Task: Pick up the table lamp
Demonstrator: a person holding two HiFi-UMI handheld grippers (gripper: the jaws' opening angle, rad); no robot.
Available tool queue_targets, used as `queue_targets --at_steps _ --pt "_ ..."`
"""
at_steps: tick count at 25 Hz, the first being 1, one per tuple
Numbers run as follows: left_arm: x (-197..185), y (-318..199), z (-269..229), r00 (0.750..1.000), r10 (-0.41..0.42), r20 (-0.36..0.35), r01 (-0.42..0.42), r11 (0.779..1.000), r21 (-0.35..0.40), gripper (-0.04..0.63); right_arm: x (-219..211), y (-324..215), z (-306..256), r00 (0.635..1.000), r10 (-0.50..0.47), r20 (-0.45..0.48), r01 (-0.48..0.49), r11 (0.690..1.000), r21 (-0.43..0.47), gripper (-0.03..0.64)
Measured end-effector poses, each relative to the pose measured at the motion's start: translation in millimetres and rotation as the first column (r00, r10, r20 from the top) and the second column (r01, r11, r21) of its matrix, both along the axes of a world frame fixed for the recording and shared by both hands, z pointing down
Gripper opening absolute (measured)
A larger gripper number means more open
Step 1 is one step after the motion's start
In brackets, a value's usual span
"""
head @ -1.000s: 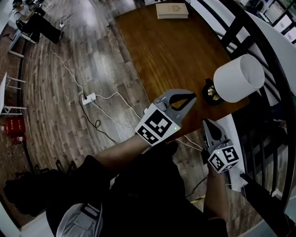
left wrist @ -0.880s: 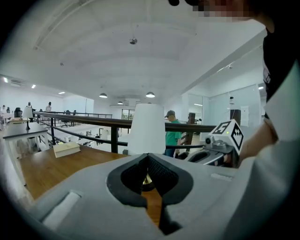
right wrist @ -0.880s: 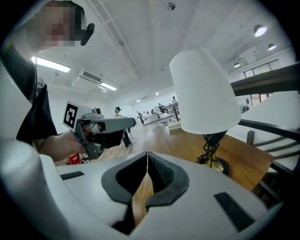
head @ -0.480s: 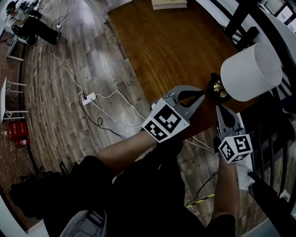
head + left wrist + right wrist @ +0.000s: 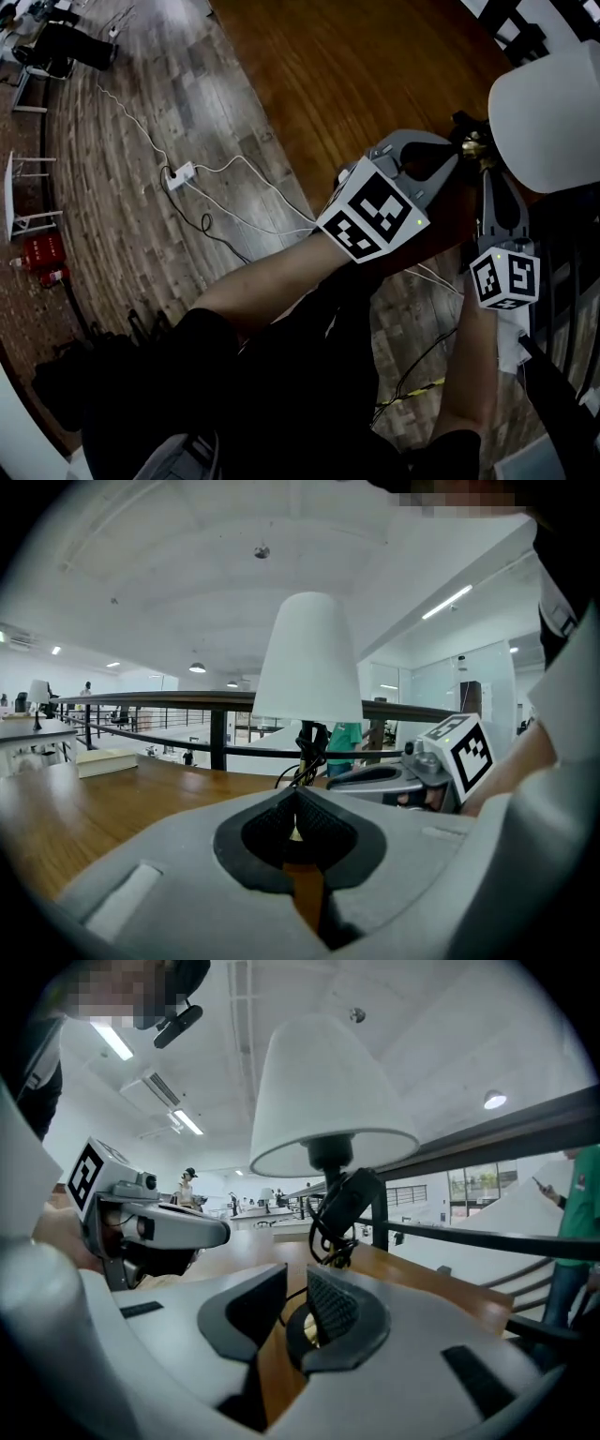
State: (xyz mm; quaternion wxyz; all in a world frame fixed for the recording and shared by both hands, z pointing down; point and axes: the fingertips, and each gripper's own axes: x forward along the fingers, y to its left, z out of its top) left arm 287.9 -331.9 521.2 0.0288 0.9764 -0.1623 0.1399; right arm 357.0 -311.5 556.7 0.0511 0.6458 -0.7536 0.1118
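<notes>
The table lamp has a white shade [image 5: 548,117] [image 5: 307,658] [image 5: 328,1091] on a dark stem with a bundled black cord [image 5: 339,1211]. Its brass base [image 5: 473,145] stands at the wooden table's [image 5: 356,84] near right corner. My left gripper [image 5: 454,159] [image 5: 295,797] is shut and empty, its tips just left of the base. My right gripper [image 5: 488,173] [image 5: 296,1288] points at the base from the near side. Its jaws are opening, a narrow gap shows, and nothing is between them. Each gripper appears in the other's view.
A black railing [image 5: 141,701] [image 5: 487,1129] runs behind the lamp along the table's far side. A book [image 5: 108,761] lies on the table's far end. On the wooden floor, left of the table, lie a white power strip [image 5: 180,174] and trailing cables.
Both grippers have come forward and lower, from the table's near edge up to the lamp base. The lamp now sits nearer the head view's top right corner.
</notes>
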Motion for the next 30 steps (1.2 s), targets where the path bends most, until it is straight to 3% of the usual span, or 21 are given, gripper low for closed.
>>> queue_targets --at_steps 2,11,20,23,30 --pt "6.7 -3.5 5.7 1.0 0.002 -0.002 -0.002 1.0 0.003 0.008 10.7 -6.0 -0.3 0.999 0.045 -0.014 -0.045 0.999 0.028 0.119" --pt "27.0 -32.6 21.0 1.0 -0.01 0.003 0.01 1.0 0.014 0.008 39.3 -42.4 3.9 0.979 0.197 -0.048 -0.191 0.976 0.103 0.281" --pt "33.4 -61.5 29.3 0.999 -0.038 -0.001 0.038 0.999 0.033 0.008 38.0 -81.0 1.3 0.985 0.166 -0.041 -0.157 0.975 0.157 0.288" --pt "37.9 -69.1 33.8 0.998 -0.055 -0.003 0.055 0.998 0.037 0.008 34.1 -86.7 -2.8 0.987 0.159 -0.035 -0.15 0.973 0.177 0.243" --pt "38.9 -82.4 47.4 0.993 -0.107 -0.051 0.102 0.991 -0.089 0.008 37.0 -99.0 -9.0 0.98 0.199 0.001 -0.194 0.956 0.22 0.222"
